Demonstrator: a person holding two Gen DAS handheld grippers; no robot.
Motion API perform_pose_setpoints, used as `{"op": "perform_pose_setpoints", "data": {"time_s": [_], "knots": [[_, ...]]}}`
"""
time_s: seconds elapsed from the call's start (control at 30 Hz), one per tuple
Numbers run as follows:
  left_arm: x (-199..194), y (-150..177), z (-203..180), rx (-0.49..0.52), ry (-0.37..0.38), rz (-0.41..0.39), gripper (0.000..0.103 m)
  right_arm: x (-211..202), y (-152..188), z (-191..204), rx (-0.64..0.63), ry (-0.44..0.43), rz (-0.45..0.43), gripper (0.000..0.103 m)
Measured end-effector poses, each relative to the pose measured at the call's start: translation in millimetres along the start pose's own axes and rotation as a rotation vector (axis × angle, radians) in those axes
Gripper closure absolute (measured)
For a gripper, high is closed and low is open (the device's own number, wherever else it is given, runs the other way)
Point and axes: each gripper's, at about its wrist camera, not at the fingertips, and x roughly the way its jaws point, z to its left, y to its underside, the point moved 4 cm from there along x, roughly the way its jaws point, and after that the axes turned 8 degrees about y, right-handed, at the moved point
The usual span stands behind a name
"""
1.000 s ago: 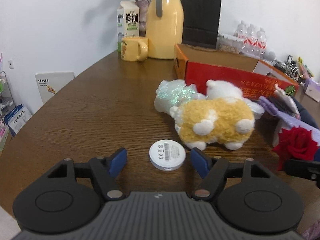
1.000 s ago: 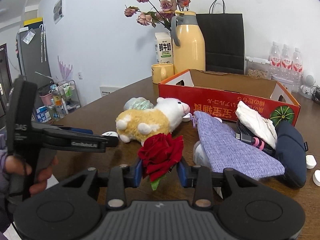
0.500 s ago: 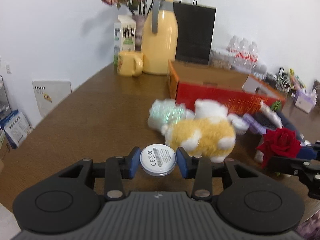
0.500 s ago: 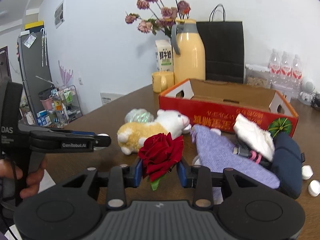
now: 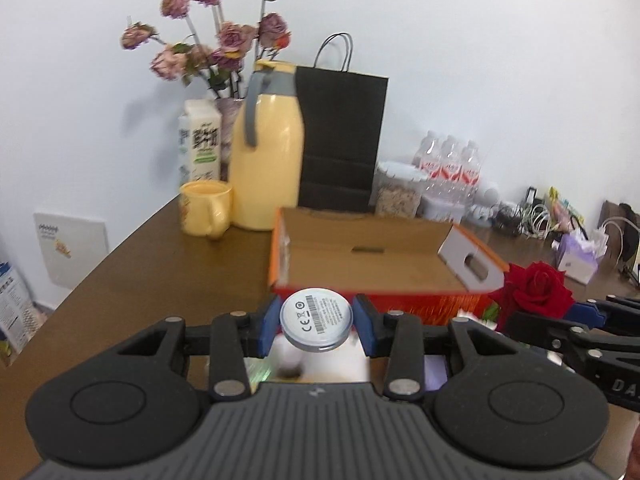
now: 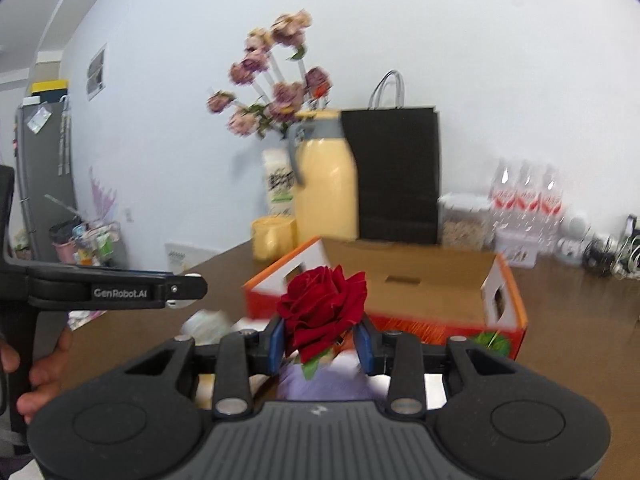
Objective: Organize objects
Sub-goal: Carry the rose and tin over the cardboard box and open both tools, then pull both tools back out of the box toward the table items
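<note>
Nearest, the left gripper (image 5: 316, 324) was clamped on a white disc (image 5: 316, 323), raised above the table (image 5: 160, 264); the right gripper (image 6: 320, 340) was clamped on a red rose (image 6: 322, 306). Beyond both lay the open red box (image 5: 384, 256), its cardboard floor apparently bare. Judged progress: 2 objects lifted, neither yet deposited; soft items beneath the grippers remained. Farthest stood a yellow jug (image 5: 270, 164) and a black bag (image 5: 342, 140).

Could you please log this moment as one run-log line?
left tool: shut on white disc | right tool: shut on red rose | both raised before open orange cardboard box
</note>
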Motion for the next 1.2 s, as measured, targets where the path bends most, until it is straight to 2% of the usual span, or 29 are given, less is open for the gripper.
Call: {"op": "perform_pose_setpoints", "data": {"time_s": [0.17,0.33,0.5,0.6,0.67,0.83,0.87,0.9,0.93,0.97,1.0,1.03,1.13,1.2], "knots": [[53.8,-30.1,-12.4,-0.015,0.015,-0.003,0.063,47.9,-25.9,-30.6,0.003,0.062,-0.019,0.069],[111.9,-55.4,-18.6,-0.044,-0.010,0.009,0.063,107.0,-39.2,-61.2,0.024,0.112,0.007,0.069],[157.8,-54.2,-17.4,-0.062,-0.047,0.032,0.063,161.8,-30.7,-79.6,0.050,0.157,0.075,0.069],[174.1,-43.3,-9.5,-0.092,-0.074,0.050,0.063,181.6,-15.2,-85.8,0.066,0.182,0.104,0.069],[180.1,-39.4,-6.2,-0.095,-0.062,0.081,0.063,189.9,-8.8,-85.2,0.061,0.164,0.140,0.069],[177.6,-38.1,-9.0,-0.086,-0.056,0.075,0.062,196.8,-0.6,-89.1,0.078,0.172,0.186,0.068],[177.3,-37.1,-9.6,-0.084,-0.061,0.075,0.060,196.0,0.6,-89.7,0.082,0.177,0.190,0.066],[176.9,-37.1,-10.6,-0.083,-0.063,0.073,0.052,195.1,1.4,-90.5,0.086,0.181,0.191,0.065],[175.7,-37.3,-11.1,-0.080,-0.064,0.067,0.040,194.7,1.3,-91.8,0.089,0.185,0.191,0.061],[173.5,-37.4,-11.5,-0.078,-0.066,0.056,0.033,193.6,1.3,-92.3,0.090,0.187,0.191,0.051],[171.8,-38.2,-12.9,-0.074,-0.071,0.045,0.021,191.7,1.3,-91.9,0.088,0.189,0.186,0.045],[169.7,-39.0,-13.8,-0.069,-0.075,0.031,0.014,190.8,0.5,-91.8,0.086,0.189,0.178,0.037],[163.7,-41.0,-15.9,-0.061,-0.078,-0.001,0.000,185.1,-3.5,-90.5,0.080,0.184,0.154,0.022],[160.4,-42.5,-18.0,-0.057,-0.080,-0.016,0.000,181.3,-5.4,-89.7,0.077,0.182,0.140,0.018]]}}
